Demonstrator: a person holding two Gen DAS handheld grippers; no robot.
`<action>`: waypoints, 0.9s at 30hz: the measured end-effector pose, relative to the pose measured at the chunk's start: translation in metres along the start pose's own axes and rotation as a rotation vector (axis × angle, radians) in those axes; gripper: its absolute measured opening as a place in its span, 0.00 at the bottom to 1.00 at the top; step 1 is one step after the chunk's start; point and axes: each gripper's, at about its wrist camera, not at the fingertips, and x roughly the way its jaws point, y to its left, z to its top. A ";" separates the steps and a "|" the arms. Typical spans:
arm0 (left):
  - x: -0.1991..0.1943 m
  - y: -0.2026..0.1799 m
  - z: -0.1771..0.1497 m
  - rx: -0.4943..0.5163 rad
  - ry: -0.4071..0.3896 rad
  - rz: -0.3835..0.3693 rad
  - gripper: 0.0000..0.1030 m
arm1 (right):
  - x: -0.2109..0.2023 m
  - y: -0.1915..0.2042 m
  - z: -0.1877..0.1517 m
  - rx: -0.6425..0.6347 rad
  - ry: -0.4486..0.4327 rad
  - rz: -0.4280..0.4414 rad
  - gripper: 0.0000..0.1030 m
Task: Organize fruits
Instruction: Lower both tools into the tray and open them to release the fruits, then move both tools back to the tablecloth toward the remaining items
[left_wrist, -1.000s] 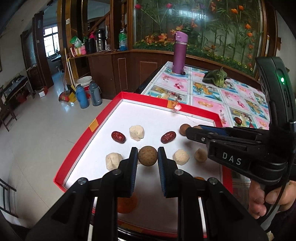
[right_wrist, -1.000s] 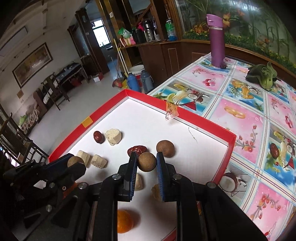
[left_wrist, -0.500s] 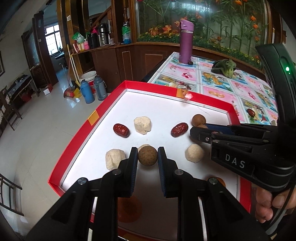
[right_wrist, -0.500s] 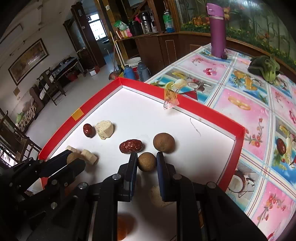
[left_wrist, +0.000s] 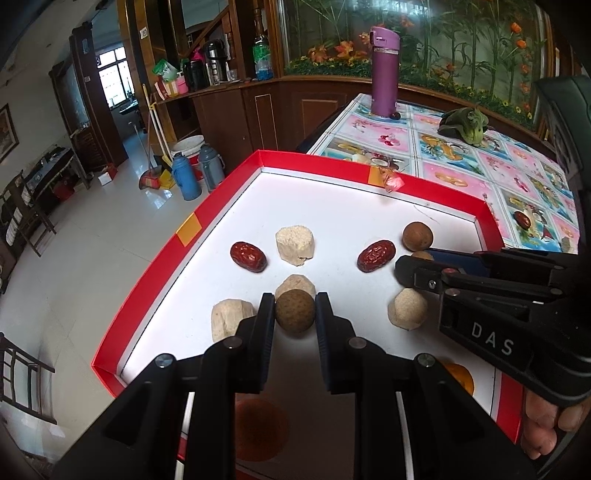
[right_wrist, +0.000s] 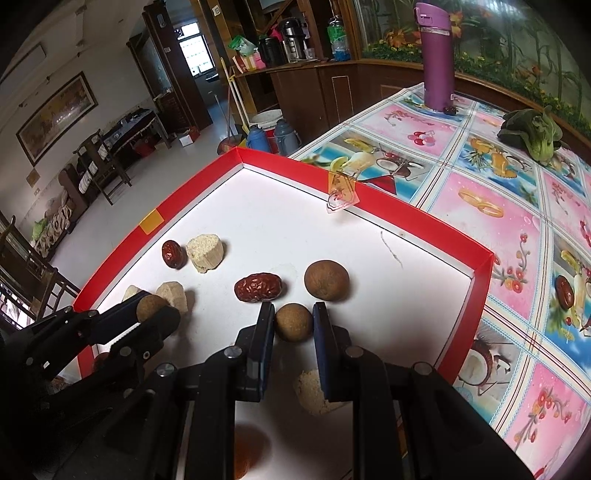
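A brown round fruit, maybe a longan (left_wrist: 295, 312), is squeezed between the black jaws of the left gripper (left_wrist: 295, 314). Another brown round fruit (right_wrist: 293, 321) is pinched the same way by the right gripper (right_wrist: 293, 323). Both are held just above the white floor of a red-edged tray (left_wrist: 147, 291).

The sorting looks only partly done. One brown fruit (right_wrist: 326, 279) is already lying in the tray near the right gripper, so the two held ones may be meant to be put beside it. Two red dates (left_wrist: 248, 256) (left_wrist: 376, 255) are still well apart from each other. Four pale crumbly lumps (left_wrist: 295, 244) are scattered too, and an orange fruit (left_wrist: 458, 376) is half hidden near the front edge. So most of the grouping is still left.

The tray is set on a table covered with a bright cloth (right_wrist: 491, 206) printed with fruit pictures. A purple flask (left_wrist: 384, 72) and a leafy green vegetable (left_wrist: 463, 123) are placed further back on it. Behind them a wall picture of flowers and bamboo is seen. To the left, a shiny white floor, dark wood cupboards, two thermos jugs (left_wrist: 197, 171) and a broom are seen.
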 end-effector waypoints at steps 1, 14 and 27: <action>0.000 0.000 0.000 0.002 0.004 0.001 0.24 | 0.001 0.000 0.000 0.002 -0.001 0.001 0.19; -0.017 -0.010 0.006 0.020 -0.037 0.061 0.59 | -0.028 -0.019 -0.004 0.030 -0.047 0.036 0.22; -0.038 -0.042 0.015 0.064 -0.065 0.064 0.60 | -0.072 -0.069 -0.019 0.110 -0.117 0.016 0.22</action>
